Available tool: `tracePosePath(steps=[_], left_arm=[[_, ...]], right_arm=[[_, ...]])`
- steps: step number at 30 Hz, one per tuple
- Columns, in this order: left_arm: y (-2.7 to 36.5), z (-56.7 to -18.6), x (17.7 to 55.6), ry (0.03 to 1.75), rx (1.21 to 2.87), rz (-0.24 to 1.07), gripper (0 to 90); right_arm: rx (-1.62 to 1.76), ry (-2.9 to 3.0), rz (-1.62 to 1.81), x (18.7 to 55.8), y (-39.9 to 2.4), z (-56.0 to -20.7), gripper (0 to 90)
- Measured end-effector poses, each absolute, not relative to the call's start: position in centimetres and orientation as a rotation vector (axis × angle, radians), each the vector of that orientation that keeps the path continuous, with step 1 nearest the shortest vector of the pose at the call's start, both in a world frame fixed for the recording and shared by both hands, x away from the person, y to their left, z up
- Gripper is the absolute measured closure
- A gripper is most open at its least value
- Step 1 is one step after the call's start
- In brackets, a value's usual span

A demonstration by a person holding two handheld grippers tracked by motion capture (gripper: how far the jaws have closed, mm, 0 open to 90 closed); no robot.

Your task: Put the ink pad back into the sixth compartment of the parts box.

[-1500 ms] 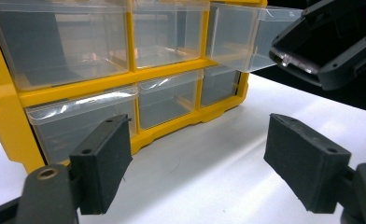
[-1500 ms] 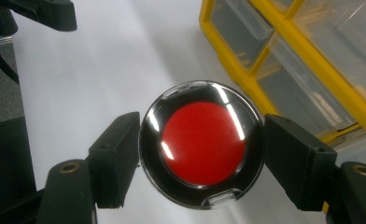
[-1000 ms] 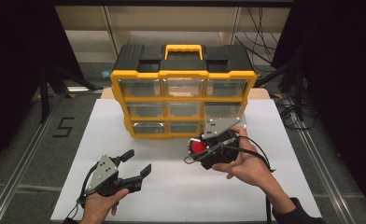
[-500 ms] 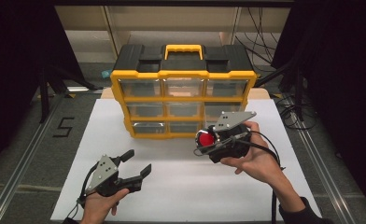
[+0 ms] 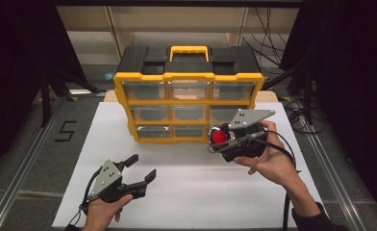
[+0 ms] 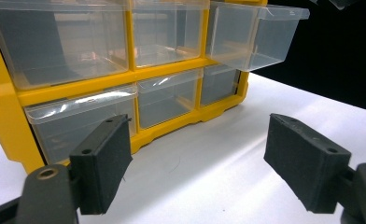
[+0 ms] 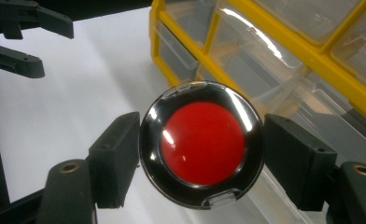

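Holding a round red compact [image 7: 202, 143] by its rim, the right gripper [image 5: 219, 139] is clamped on it in front of the organizer [image 5: 189, 77], just beside the lower right drawers. One drawer [image 6: 253, 32] stands pulled out in the left gripper view. Good practice would be to keep the disc level, carry it over the open drawer, and release only once inside. Jaws apart and empty, the left gripper [image 5: 141, 169] rests over the white table [image 5: 201, 192].

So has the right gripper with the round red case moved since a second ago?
Yes. In the high view the right gripper, shut on the round red case, has shifted right and up the picture, closer to the lower right corner of the yellow drawer organizer.
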State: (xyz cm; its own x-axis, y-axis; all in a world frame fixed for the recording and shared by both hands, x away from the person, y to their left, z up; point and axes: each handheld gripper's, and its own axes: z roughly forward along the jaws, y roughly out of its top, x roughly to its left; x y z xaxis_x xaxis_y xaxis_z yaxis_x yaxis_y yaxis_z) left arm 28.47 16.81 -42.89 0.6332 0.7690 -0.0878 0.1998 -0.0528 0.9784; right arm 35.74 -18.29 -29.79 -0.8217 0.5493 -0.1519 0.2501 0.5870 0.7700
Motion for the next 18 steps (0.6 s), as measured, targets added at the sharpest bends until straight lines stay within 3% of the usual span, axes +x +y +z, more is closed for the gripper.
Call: tracePosePath(steps=[18], left_arm=[[16.8,-42.9,28.5,0.825,1.597,0.559,22.3]], right_arm=[[0.704,2.404,1.096,36.8,-19.4,-29.5,30.5]])
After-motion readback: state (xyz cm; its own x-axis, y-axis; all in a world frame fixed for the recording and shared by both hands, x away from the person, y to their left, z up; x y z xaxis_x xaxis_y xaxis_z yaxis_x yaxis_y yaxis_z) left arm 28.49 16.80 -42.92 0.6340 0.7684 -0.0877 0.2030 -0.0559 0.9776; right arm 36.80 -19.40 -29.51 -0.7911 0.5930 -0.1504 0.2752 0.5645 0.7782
